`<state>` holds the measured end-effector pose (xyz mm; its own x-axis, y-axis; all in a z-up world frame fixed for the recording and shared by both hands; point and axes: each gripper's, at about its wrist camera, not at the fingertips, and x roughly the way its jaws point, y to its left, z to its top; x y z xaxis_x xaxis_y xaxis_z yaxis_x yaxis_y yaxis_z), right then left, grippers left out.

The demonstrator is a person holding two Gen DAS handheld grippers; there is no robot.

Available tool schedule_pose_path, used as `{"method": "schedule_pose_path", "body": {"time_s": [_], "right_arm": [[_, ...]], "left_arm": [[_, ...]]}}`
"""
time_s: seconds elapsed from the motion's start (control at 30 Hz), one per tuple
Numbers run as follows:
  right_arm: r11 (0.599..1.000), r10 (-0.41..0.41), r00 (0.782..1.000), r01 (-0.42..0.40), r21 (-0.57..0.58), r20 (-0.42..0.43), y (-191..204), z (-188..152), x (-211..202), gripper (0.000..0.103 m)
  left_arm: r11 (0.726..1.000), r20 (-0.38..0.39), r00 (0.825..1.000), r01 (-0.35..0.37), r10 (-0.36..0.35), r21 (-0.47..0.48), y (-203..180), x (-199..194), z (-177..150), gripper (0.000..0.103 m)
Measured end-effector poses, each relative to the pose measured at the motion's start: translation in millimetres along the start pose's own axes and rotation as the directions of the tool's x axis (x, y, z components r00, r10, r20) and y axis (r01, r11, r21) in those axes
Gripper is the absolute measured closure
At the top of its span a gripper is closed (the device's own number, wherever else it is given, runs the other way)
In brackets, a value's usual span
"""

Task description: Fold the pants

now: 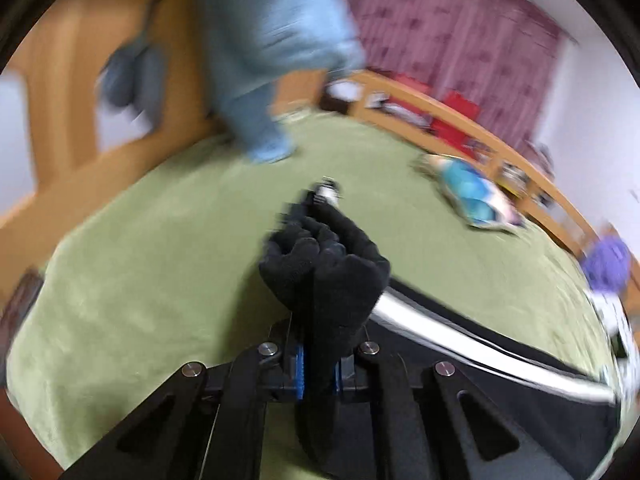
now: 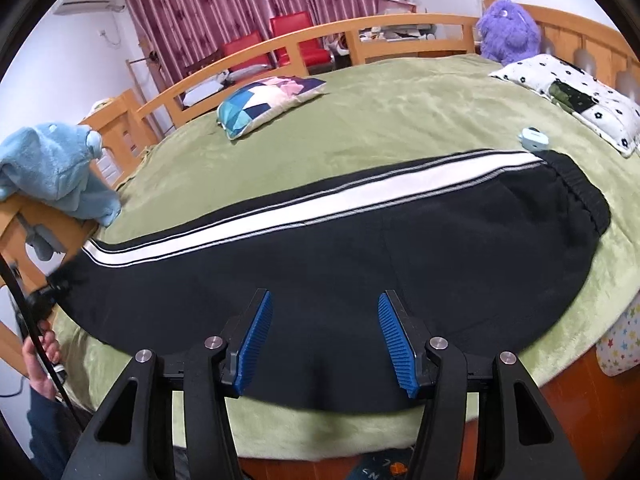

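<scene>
Black pants [image 2: 360,248] with a white side stripe [image 2: 280,216] lie folded lengthwise on the green bed cover [image 2: 400,120], waistband [image 2: 580,196] at the right, cuffs at the left. My right gripper [image 2: 325,340] is open and empty, hovering above the pants' near edge. My left gripper [image 1: 318,376] is shut on the bunched black cuff end [image 1: 324,268], lifted off the bed; the rest of the pants [image 1: 500,400] trails to the right. The left wrist view is motion-blurred.
A patchwork cushion [image 2: 264,100], a patterned pillow [image 2: 580,96], a purple plush toy [image 2: 508,32] and a small blue case [image 2: 534,138] lie on the bed. A light blue plush [image 2: 56,168] hangs on the wooden rail [image 2: 320,36] at the left.
</scene>
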<state>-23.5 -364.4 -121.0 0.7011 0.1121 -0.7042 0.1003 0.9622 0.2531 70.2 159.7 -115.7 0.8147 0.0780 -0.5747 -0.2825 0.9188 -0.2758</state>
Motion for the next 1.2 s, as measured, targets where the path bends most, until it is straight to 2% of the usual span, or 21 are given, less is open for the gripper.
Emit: {"method": "schedule_pose_path", "body": {"time_s": [0.07,0.17,0.23,0.33,0.47,0.53,0.57,0.63,0.7,0.77,0.8,0.87,0.93,0.97,1.03,1.17,1.2], "right_arm": [[1.0,0.009,1.0,-0.009,0.002,0.013,-6,-3,-6,0.048],[1.0,0.003,0.998,-0.002,-0.011,0.055,-14,-7,-16,0.048],[1.0,-0.013,0.997,0.013,0.003,0.079,-24,-9,-22,0.048],[0.999,0.005,0.996,-0.009,0.045,0.088,-44,-11,-28,0.048],[0.992,0.022,0.996,-0.032,0.12,0.082,-70,-13,-30,0.048],[0.989,0.025,0.996,-0.037,0.142,0.082,-78,-14,-30,0.047],[0.988,0.021,0.996,-0.033,0.148,0.082,-81,-14,-31,0.047],[0.988,0.018,0.997,-0.029,0.154,0.076,-84,-13,-29,0.047],[0.986,0.029,0.997,-0.039,0.164,0.065,-86,-12,-25,0.047],[0.984,0.047,0.998,-0.054,0.168,0.046,-85,-12,-20,0.047],[0.985,0.055,0.998,-0.061,0.164,0.038,-84,-13,-18,0.047],[0.987,0.067,0.997,-0.07,0.143,0.025,-77,-13,-13,0.047],[0.991,0.071,0.997,-0.073,0.113,0.021,-71,-13,-6,0.044],[0.993,0.068,0.998,-0.069,0.101,0.01,-65,-13,1,0.044],[0.992,0.088,0.996,-0.087,0.086,-0.005,-56,-12,11,0.044],[0.987,0.137,0.99,-0.136,0.081,-0.013,-34,-10,34,0.044],[0.986,0.148,0.989,-0.146,0.076,-0.018,-28,-9,39,0.045]], "left_arm": [[0.996,0.007,0.998,0.065,-0.066,0.057,-37,-18,4,0.094],[0.981,-0.006,0.992,0.123,-0.123,0.153,-93,-36,3,0.094],[0.96,-0.031,0.985,0.171,-0.168,0.224,-137,-44,-6,0.094],[0.926,-0.073,0.971,0.241,-0.23,0.292,-192,-47,-28,0.094],[0.874,-0.185,0.933,0.354,-0.307,0.334,-258,-42,-77,0.094],[0.838,-0.252,0.904,0.419,-0.346,0.351,-286,-41,-106,0.094],[0.811,-0.295,0.883,0.457,-0.364,0.366,-301,-40,-123,0.094],[0.782,-0.357,0.857,0.496,-0.371,0.378,-314,-37,-148,0.094],[0.77,-0.451,0.832,0.508,-0.322,0.386,-322,-26,-172,0.093],[0.761,-0.504,0.819,0.504,-0.273,0.407,-321,-16,-182,0.09],[0.759,-0.514,0.813,0.511,-0.275,0.403,-315,-17,-182,0.088],[0.757,-0.528,0.787,0.547,-0.319,0.358,-300,-23,-175,0.072],[0.758,-0.526,0.766,0.576,-0.369,0.307,-282,-31,-163,0.061],[0.758,-0.52,0.763,0.582,-0.384,0.294,-274,-32,-158,0.051],[0.764,-0.484,0.769,0.585,-0.416,0.273,-257,-37,-145,0.044],[0.815,-0.401,0.825,0.52,-0.399,0.258,-218,-36,-120,0.043],[0.826,-0.391,0.834,0.504,-0.39,0.252,-212,-33,-116,0.043]]}}
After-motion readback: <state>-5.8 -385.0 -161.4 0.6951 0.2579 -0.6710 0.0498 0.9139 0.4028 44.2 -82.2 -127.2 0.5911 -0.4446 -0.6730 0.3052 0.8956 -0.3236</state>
